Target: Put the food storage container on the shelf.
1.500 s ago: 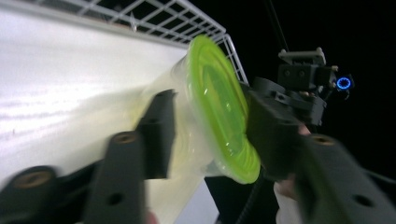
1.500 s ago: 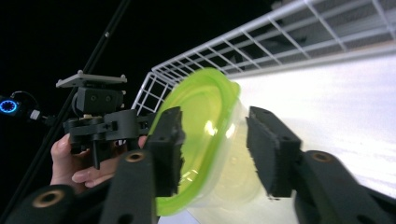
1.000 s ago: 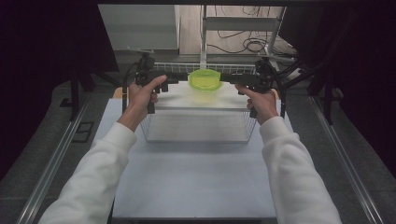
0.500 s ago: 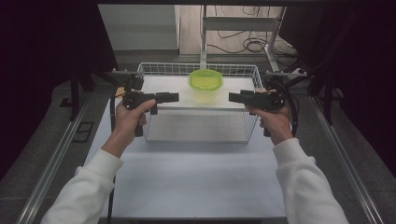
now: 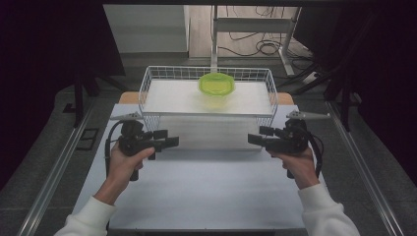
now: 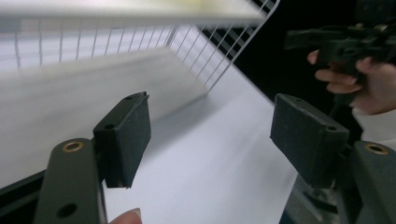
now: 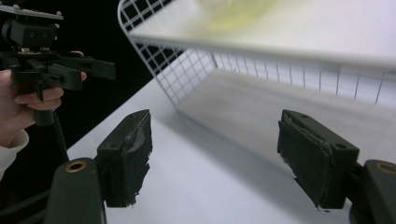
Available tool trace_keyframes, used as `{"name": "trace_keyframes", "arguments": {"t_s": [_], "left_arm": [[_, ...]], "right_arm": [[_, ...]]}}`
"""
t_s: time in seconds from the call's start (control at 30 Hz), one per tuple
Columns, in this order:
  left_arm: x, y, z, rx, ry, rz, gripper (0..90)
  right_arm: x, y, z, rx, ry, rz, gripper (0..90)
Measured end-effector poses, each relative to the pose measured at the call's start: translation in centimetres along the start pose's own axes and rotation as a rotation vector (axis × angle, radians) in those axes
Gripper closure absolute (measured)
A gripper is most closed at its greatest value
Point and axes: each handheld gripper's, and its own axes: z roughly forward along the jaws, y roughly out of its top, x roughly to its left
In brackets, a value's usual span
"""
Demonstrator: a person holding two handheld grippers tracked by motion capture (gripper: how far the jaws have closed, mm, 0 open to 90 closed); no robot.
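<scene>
Both hands are drawing back from the wire basket (image 5: 147, 93), the left tool (image 5: 169, 142) and right tool (image 5: 255, 139) gaping empty, leaving the green lidded container (image 5: 216, 84) released on its white board.

The near half of the white table (image 5: 206, 196) is bare, so there is lots of room to move there. The left gripper (image 5: 169, 142) and the right gripper (image 5: 254, 139) hang over it, well apart, with a wide gap between them. Both have their jaws spread wide with nothing in between. At the far end a wire basket (image 5: 147, 88) blocks the way. A white board (image 5: 172, 98) lies across its top like a lid, and a green bowl (image 5: 216, 84) sits on the board. The basket's wire sides close it in all around.
</scene>
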Motion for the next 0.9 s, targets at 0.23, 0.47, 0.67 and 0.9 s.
{"name": "trace_keyframes", "arguments": {"t_s": [0.23,0.47,0.67,0.9], "left_arm": [[0.3,-4.5,-0.2,0.059,0.060,0.012,27.4],[1.6,-8.2,-0.3,0.104,0.090,-0.043,27.3],[2.1,-9.3,-0.3,0.126,0.123,-0.050,26.6],[2.1,-9.4,-0.2,0.121,0.118,-0.051,26.6]], "right_arm": [[-0.7,-4.9,-0.7,0.051,-0.027,0.013,26.5],[-1.5,-9.0,-0.9,0.109,-0.073,0.009,26.4],[-2.0,-11.3,-0.3,0.190,-0.113,0.005,25.0],[-1.9,-11.3,-0.3,0.178,-0.122,-0.004,24.7]]}}
